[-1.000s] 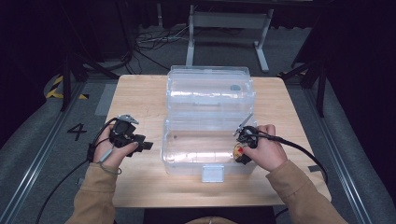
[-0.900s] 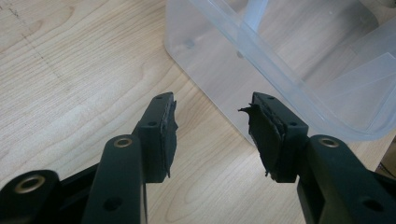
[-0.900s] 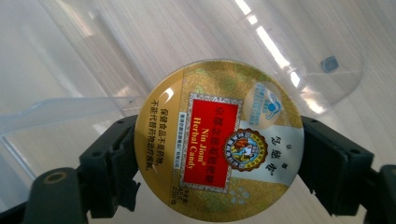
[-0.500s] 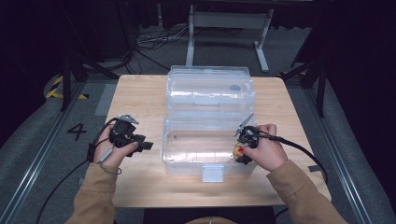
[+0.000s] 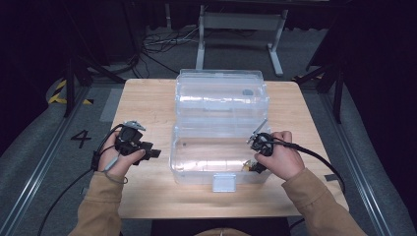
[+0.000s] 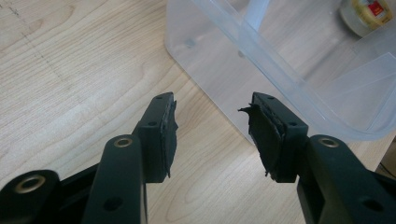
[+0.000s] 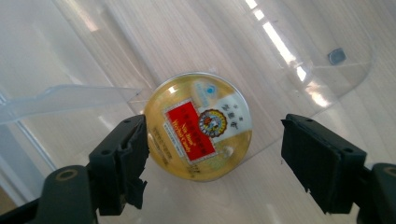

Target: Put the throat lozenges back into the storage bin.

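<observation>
Beside open right tongs point(image 7: 212, 158), round tin point(image 7: 198, 126)

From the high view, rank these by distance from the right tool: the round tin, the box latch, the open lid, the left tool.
1. Round tin: right beside the right tool, inside the clear box.
2. Box latch: front wall, middle.
3. Open lid: behind the box.
4. Left tool: across the box, on the table's left.

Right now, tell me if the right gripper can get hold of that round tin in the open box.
Probably yes. The right gripper has its jaws open on either side of the round tin inside the clear box, with nothing between them.
</observation>
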`<state>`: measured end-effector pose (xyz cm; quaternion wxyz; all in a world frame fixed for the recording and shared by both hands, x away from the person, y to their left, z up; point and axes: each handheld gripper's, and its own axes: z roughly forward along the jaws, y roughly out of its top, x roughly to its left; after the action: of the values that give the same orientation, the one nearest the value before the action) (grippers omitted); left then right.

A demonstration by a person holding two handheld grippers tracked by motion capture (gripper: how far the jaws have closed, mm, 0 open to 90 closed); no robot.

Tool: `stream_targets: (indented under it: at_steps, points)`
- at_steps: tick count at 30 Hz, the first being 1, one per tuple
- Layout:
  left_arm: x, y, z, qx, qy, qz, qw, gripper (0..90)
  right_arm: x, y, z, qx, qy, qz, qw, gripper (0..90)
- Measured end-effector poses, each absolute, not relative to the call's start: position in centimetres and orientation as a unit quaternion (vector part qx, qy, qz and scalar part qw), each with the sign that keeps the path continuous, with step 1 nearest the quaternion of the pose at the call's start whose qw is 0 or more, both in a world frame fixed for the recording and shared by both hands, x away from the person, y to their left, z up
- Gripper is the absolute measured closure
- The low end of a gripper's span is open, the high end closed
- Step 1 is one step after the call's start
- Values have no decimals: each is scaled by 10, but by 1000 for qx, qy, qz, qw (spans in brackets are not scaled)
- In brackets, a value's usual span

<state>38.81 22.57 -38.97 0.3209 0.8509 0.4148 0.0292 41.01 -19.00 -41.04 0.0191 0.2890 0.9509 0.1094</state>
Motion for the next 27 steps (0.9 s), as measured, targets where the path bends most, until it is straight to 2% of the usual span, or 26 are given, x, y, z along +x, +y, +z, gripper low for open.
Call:
stream_targets:
  at_steps: [9,13,27]
  points:
    - [387,224,-389,850,415,30,322,514,409,-193,-409,280,951,130,25,230]
    - [387,224,-389,850,414,30,324,510,407,-197,-405,283,946,159,23,200]
    - [385,217,-383,853,396,24,340,505,397,-223,-385,310,910,270,52,197]
